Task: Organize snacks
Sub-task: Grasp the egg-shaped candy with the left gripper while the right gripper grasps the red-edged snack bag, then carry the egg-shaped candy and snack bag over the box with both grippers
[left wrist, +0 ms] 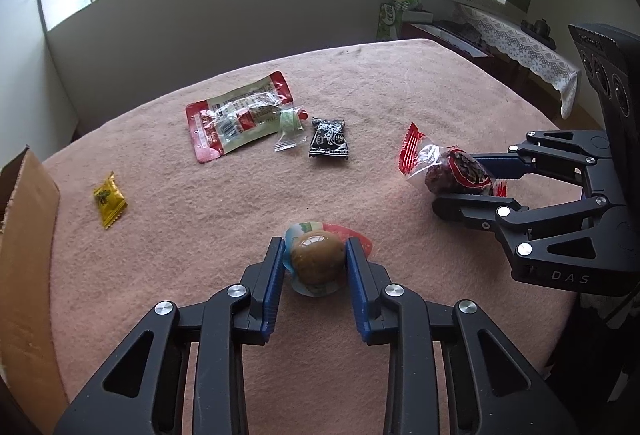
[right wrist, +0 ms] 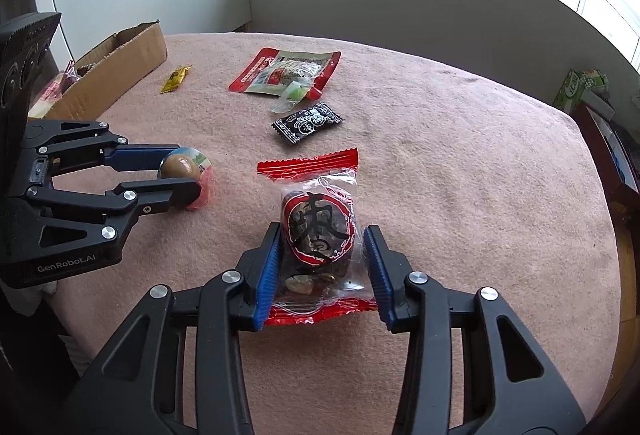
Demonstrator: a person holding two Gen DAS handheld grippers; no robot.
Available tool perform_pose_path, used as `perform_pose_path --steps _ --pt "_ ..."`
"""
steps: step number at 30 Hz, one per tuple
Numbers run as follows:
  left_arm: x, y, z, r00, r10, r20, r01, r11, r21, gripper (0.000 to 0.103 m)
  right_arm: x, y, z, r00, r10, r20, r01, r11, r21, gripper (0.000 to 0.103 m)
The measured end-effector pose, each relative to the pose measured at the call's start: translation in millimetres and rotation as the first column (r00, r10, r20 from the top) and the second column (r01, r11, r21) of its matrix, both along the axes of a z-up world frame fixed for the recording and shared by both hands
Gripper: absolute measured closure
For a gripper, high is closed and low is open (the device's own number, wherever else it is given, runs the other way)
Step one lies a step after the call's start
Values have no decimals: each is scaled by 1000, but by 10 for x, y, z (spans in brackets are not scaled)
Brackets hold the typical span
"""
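Two grippers low over table: left gripper [left wrist: 314,255] clamps egg pack [left wrist: 318,262], right gripper [right wrist: 322,251] brackets date pack [right wrist: 318,231].

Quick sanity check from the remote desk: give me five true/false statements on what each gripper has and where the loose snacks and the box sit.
1. The left gripper has its pads against a round brown snack in a clear pack. True.
2. The right gripper is closed on the black sachet. False: its jaws straddle a red-edged clear date packet, and a gap shows at the right pad; the black sachet lies free on the pink tablecloth.
3. The cardboard box stands on the left gripper's side of the table. True.
4. The yellow sachet is inside the box. False: it lies on the cloth beside it.
5. A small green-wrapped candy overlaps the large red-and-green pouch. True.
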State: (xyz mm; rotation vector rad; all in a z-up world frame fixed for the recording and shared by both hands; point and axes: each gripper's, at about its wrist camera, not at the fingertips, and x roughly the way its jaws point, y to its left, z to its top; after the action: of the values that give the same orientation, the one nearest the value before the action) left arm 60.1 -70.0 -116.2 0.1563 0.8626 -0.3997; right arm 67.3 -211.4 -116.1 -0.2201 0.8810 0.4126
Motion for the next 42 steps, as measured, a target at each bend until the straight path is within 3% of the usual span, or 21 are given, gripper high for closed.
perform_pose_path --steps 10,24,32,42 --pt "-60 203 262 997 45 64 -42 998 -56 75 23 184 210 999 12 40 -14 999 41 61" --pt "-191 938 516 970 197 139 -180 975 -128 75 222 1004 606 989 123 85 -131 987 98 61" --pt "-326 1425 606 940 292 174 -266 951 -158 75 337 1613 755 978 189 92 -201 968 151 61" --pt "-468 2013 754 883 414 220 -377 906 -192 75 508 2340 796 966 241 98 -254 953 163 61"
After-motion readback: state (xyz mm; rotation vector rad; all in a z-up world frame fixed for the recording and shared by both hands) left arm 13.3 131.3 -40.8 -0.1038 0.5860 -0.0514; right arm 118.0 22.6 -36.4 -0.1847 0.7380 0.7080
